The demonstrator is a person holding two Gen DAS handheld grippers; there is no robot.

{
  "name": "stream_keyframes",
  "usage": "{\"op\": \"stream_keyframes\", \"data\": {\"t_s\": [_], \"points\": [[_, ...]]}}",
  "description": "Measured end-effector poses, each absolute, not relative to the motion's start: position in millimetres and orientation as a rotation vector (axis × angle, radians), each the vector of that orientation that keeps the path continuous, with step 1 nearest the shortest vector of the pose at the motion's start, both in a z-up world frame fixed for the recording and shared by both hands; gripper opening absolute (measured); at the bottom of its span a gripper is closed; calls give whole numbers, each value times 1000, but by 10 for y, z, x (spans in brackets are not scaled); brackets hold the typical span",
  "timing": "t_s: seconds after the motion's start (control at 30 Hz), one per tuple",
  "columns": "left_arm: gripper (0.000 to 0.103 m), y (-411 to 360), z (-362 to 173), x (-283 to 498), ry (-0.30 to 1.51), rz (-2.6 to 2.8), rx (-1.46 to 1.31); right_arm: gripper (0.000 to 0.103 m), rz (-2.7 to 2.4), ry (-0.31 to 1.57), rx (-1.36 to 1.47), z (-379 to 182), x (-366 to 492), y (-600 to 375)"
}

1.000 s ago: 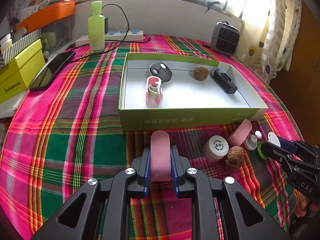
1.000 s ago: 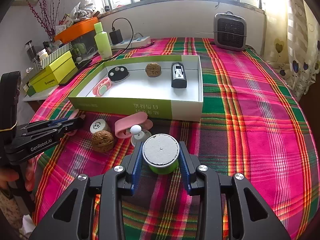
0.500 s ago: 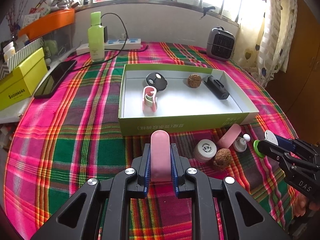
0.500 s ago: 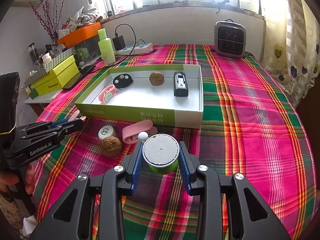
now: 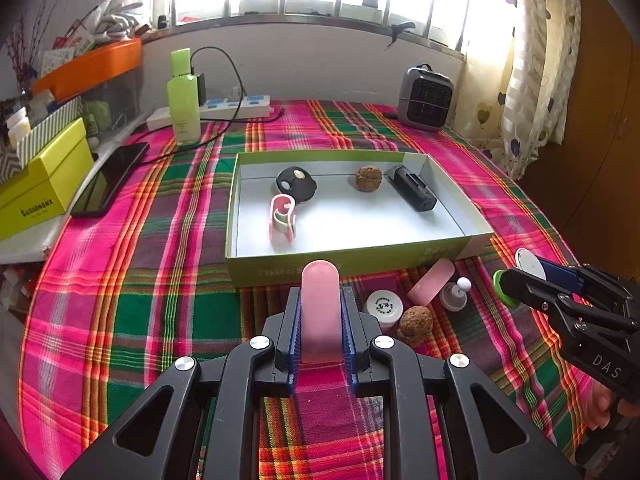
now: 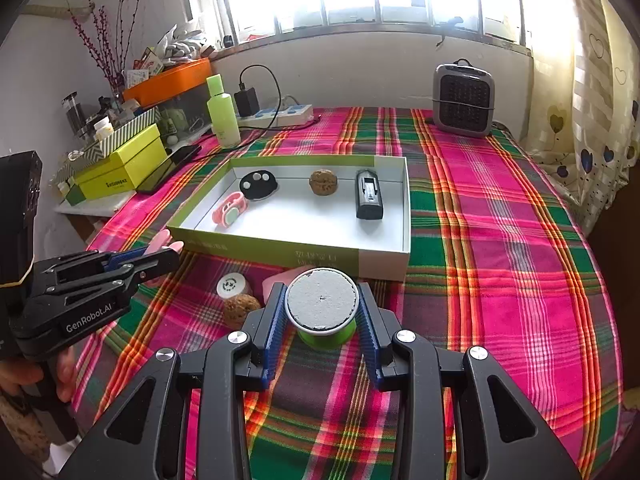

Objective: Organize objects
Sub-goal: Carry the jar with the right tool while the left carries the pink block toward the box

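Note:
My left gripper (image 5: 320, 312) is shut on a flat pink oblong piece (image 5: 320, 308), held above the plaid cloth just in front of the green-sided box (image 5: 348, 270). My right gripper (image 6: 322, 312) is shut on a green spool with a grey-white top (image 6: 322, 306), also lifted, near the box's front right corner. Inside the box (image 6: 384, 258) lie a pink clip (image 5: 282, 218), a black key fob (image 5: 296, 184), a walnut (image 5: 369, 178) and a black clip-like device (image 5: 412, 188). On the cloth between the grippers sit a white cap (image 5: 384, 306), a second walnut (image 5: 416, 320), another pink piece (image 5: 432, 286) and a small white knob (image 5: 454, 296).
Along the far left stand a yellow-green carton (image 5: 40, 184), a black phone (image 5: 110, 178), a green bottle (image 5: 184, 100) and a power strip with cable (image 5: 224, 110). A small grey heater (image 5: 426, 98) stands at the back right. A hand (image 6: 36, 368) grips the left tool's handle.
Both grippers have risen, each keeping its hold, so the box and the loose items look smaller and further below. Nothing on the cloth or in the box has moved.

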State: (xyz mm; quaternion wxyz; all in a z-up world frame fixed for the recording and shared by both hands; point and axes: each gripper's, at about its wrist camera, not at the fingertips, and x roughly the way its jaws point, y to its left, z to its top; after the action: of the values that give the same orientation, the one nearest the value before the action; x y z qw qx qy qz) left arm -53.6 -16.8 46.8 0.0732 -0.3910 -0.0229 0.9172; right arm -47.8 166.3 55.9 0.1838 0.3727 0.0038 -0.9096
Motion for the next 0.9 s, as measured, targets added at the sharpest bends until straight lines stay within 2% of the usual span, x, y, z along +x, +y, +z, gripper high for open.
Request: {"op": "stream_keyframes", "data": {"t_s": [0.27, 0.9], "points": [[16, -147, 532, -570, -79, 2751, -1159, 35, -2540, -46, 1027, 650, -521, 1673], [16, -63, 574, -995, -123, 2707, -1171, 35, -2532, -53, 1018, 719, -933, 1629]]}}
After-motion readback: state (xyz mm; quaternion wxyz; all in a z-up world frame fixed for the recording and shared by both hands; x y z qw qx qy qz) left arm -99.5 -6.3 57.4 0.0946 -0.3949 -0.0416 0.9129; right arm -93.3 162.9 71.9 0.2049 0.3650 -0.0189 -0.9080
